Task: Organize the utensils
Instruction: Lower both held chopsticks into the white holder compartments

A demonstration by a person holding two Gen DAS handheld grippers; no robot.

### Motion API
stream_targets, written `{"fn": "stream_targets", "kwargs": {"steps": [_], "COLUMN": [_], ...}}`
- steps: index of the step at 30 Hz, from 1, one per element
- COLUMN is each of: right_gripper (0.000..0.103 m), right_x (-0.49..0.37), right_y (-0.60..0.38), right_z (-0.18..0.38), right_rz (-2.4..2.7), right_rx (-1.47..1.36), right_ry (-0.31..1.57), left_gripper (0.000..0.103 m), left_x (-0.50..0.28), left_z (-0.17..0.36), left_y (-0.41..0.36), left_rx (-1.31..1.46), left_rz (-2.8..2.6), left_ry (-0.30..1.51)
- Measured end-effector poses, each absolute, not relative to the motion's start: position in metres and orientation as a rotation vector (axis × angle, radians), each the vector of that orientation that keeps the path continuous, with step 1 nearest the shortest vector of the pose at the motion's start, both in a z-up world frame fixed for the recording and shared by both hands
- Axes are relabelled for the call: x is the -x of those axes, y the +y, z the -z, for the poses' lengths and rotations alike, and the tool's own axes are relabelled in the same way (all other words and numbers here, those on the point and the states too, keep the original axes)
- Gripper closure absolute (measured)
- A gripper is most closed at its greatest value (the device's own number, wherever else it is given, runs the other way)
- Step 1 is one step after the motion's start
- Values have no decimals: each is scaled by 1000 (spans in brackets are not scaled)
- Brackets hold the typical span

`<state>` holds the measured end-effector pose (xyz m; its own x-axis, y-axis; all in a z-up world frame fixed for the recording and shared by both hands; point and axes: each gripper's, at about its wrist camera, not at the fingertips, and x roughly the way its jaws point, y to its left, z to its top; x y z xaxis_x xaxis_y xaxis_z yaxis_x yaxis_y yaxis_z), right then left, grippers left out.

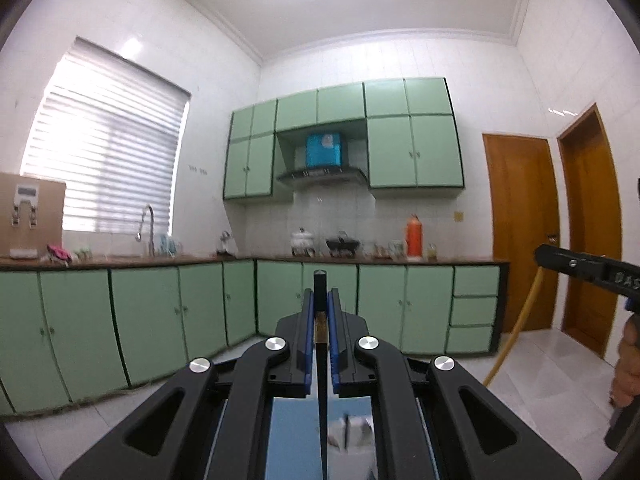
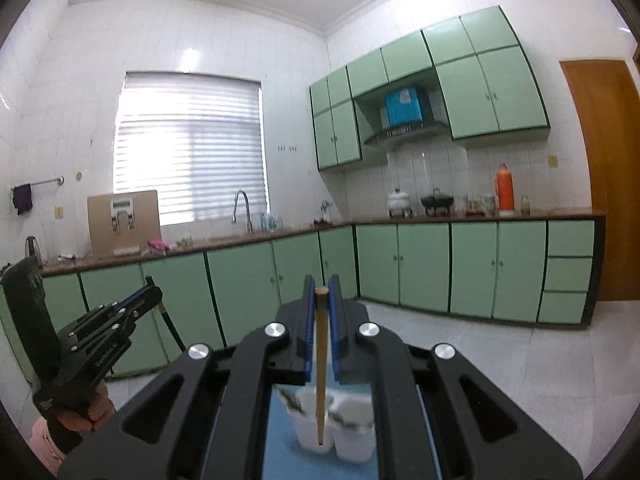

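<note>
My left gripper point(image 1: 320, 300) points level into the kitchen and is shut on a black chopstick point(image 1: 321, 380), which hangs down between the blue pads toward a blue mat. My right gripper point(image 2: 321, 292) is shut on a light wooden chopstick point(image 2: 321, 368); its lower end hangs over two white cups point(image 2: 334, 428) that hold metal utensils on the blue mat point(image 2: 280, 440). The left gripper point(image 2: 154, 294) also shows at the left of the right wrist view, with a hand under it. The right gripper point(image 1: 540, 254) shows at the right edge of the left wrist view with its chopstick point(image 1: 516, 324).
Green base cabinets point(image 1: 160, 320) and a brown counter point(image 2: 440, 218) run along two walls, with a tap point(image 1: 149, 226), an orange flask point(image 2: 505, 188), pots and jars on it. Wooden doors point(image 1: 520, 232) stand at the right. White tiled floor point(image 2: 520, 360) lies below.
</note>
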<state>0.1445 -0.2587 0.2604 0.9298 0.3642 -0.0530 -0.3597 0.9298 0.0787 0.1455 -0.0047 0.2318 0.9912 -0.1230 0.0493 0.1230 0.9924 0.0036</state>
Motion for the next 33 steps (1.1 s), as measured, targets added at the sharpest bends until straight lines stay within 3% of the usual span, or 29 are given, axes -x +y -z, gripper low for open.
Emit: {"fn": "stream_targets", "kwargs": {"steps": [8, 19, 33], "right_gripper": [97, 97, 97], "right_x": [-198, -266, -298], "right_y": [-257, -245, -224], "right_z": [-274, -211, -150], "right_rz": [-312, -266, -242], "right_rx": [-32, -30, 1], "right_ry": [57, 185, 301], "left_gripper": [96, 96, 96], "left_x": [-208, -287, -319], "left_z": [-247, -210, -153], "left_y": [-20, -41, -42], "left_rx": [-19, 44, 60], "left_rz": [135, 221, 271], "left_ry": [-83, 13, 168]}}
